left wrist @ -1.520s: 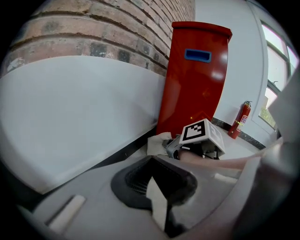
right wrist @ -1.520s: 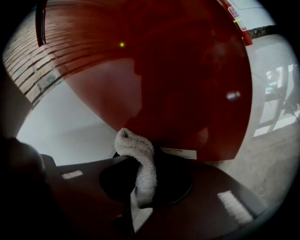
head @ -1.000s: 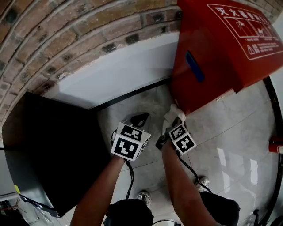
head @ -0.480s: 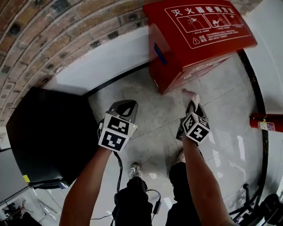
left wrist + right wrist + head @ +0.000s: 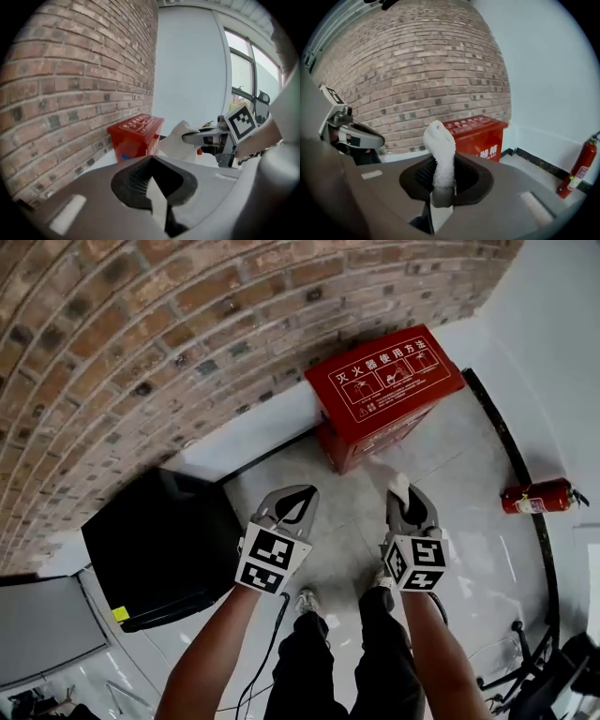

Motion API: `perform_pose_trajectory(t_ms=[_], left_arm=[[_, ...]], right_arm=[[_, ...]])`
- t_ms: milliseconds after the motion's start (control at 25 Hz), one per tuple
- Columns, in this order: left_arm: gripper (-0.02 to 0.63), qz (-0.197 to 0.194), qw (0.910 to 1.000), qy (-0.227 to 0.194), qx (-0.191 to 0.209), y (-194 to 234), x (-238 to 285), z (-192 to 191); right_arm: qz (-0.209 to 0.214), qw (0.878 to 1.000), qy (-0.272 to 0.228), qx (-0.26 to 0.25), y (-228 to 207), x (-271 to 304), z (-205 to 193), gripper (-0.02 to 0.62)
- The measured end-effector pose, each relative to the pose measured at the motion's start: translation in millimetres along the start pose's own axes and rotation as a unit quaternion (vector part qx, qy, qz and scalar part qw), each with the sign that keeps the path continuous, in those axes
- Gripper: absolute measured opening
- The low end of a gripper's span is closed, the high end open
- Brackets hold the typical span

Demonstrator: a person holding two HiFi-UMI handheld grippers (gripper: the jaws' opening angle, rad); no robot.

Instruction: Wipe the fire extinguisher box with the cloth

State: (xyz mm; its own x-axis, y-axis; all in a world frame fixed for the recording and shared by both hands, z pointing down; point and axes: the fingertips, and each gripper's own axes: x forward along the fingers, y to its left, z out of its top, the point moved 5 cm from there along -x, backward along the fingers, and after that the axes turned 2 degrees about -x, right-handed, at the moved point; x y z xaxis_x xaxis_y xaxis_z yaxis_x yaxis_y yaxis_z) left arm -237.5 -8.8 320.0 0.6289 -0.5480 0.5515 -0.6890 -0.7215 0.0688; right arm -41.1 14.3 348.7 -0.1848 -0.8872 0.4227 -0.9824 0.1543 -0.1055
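Note:
The red fire extinguisher box stands on the floor against the brick wall, lid shut, white print on top. It also shows in the left gripper view and the right gripper view. My right gripper is shut on a white cloth, held in the air well short of the box. The cloth sticks up from between the jaws. My left gripper hangs beside it at the left, shut with nothing in it. Neither gripper touches the box.
A black cabinet stands on the floor at the left, by the wall. A red fire extinguisher lies on the tiles at the right, near a black strip along the white wall. The person's legs and a cable are below the grippers.
The right gripper with the cloth has come away from the box's lower corner. The view has pulled back and up, so the box now lies farther off. Both grippers are raised.

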Motion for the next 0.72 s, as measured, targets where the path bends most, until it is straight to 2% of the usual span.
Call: perform_pose_trajectory(t_ms=[200, 400, 720], left_arm=[[0.0, 0.001, 0.999, -0.046, -0.002, -18, -66, 94], [0.0, -0.004, 0.9968, -0.078, -0.015, -39, -133, 166], [0.0, -0.007, 0.9935, -0.106, -0.041, -77, -209, 241]], right_arm=[[0.059, 0.997, -0.041, -0.022, 42, -60, 112, 0.079], [0.129, 0.988, -0.081, -0.031, 76, -119, 212, 0.079], [0.19, 0.973, -0.104, -0.079, 100, -189, 315, 0.08]])
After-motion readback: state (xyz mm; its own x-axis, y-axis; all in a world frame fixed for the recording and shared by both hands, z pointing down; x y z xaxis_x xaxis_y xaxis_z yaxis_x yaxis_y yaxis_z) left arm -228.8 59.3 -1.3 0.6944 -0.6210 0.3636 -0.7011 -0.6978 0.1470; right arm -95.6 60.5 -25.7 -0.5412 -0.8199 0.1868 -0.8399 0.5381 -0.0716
